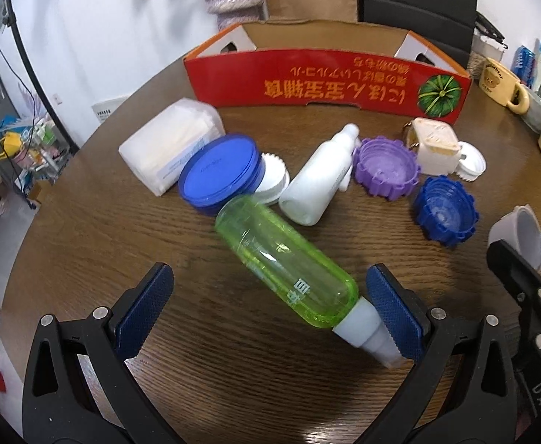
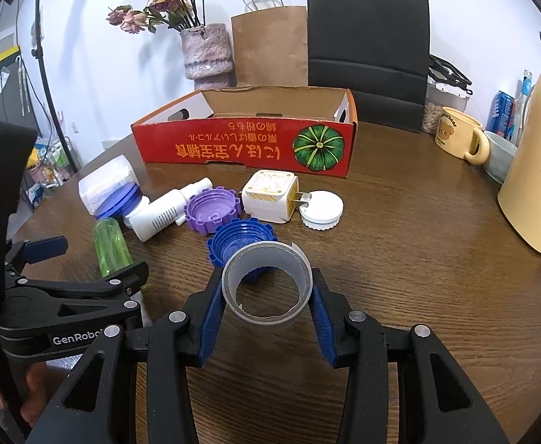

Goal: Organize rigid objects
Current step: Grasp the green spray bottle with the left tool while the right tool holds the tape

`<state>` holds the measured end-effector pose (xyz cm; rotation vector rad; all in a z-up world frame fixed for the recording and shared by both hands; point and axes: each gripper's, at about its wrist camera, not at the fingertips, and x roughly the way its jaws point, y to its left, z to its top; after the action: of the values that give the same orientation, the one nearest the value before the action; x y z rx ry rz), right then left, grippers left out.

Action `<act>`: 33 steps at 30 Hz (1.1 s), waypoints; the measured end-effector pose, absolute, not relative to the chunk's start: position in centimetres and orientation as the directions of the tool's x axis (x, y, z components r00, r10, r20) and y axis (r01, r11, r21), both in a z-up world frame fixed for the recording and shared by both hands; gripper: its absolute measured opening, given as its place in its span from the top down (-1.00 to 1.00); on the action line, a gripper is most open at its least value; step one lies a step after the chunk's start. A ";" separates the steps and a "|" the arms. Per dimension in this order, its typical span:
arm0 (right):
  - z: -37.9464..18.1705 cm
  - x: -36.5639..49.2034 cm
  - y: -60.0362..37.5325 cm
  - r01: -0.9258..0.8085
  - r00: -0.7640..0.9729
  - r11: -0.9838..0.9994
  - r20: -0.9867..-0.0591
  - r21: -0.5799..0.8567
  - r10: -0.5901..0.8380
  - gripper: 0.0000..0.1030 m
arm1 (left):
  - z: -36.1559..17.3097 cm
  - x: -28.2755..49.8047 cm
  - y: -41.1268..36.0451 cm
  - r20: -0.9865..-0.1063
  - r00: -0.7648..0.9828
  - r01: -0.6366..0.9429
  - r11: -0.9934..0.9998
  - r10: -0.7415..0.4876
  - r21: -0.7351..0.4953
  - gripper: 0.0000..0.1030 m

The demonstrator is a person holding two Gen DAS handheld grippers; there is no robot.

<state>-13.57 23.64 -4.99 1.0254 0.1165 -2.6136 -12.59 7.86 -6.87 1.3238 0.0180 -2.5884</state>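
A green spray bottle (image 1: 285, 259) lies on the round wooden table (image 1: 215, 333), its white nozzle touching the right finger of my open left gripper (image 1: 270, 303). The bottle also shows in the right wrist view (image 2: 111, 246). My right gripper (image 2: 266, 292) is shut on a roll of clear tape (image 2: 266, 285), held above the table; the roll shows in the left wrist view (image 1: 518, 236). An open red cardboard box (image 2: 248, 144) stands behind the objects (image 1: 326, 77).
On the table lie a white bottle (image 1: 318, 181), a purple cap (image 1: 385, 170), a dark blue cap (image 1: 444, 211), a white charger (image 2: 270, 199), a white lid (image 2: 322, 207), a blue-lidded jar (image 1: 220, 174) and a tissue pack (image 1: 170, 148). A mug (image 2: 455, 137) and cream jug (image 2: 537, 170) stand right.
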 end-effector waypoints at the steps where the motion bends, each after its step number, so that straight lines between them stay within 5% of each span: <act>1: -5.0 -13.6 23.6 0.333 -0.685 -0.942 -0.675 0.043 -0.273 0.07 | -7.0 -12.5 7.7 -0.804 -0.561 0.212 -0.973 -0.198 0.092 -1.00; 12: -5.3 -13.5 23.4 0.337 -0.681 -0.941 -0.681 0.034 -0.268 0.08 | -7.2 -11.5 5.7 -0.812 -0.562 0.183 -0.981 -0.159 0.065 -0.94; 20: -5.1 -13.2 23.0 0.344 -0.691 -0.939 -0.673 0.012 -0.262 0.07 | -7.6 -11.7 4.3 -0.822 -0.560 0.164 -0.986 -0.102 0.011 -0.15; 24: -5.1 -13.2 22.9 0.340 -0.694 -0.940 -0.674 0.005 -0.254 0.07 | -7.6 -11.8 3.5 -0.820 -0.565 0.159 -0.987 -0.092 0.002 0.00; 26: -5.2 -13.2 22.9 0.336 -0.694 -0.942 -0.675 0.003 -0.249 0.07 | -7.5 -11.9 3.2 -0.817 -0.571 0.149 -0.989 -0.081 -0.006 0.31; 33: -5.2 -13.2 22.9 0.315 -0.702 -0.949 -0.676 -0.013 -0.223 0.07 | -7.4 -12.0 2.7 -0.814 -0.579 0.106 -0.994 -0.048 -0.017 0.46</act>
<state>-13.21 22.88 -5.16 1.0284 0.1845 -2.6493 -11.99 2.74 -7.39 1.3965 0.0980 -2.7149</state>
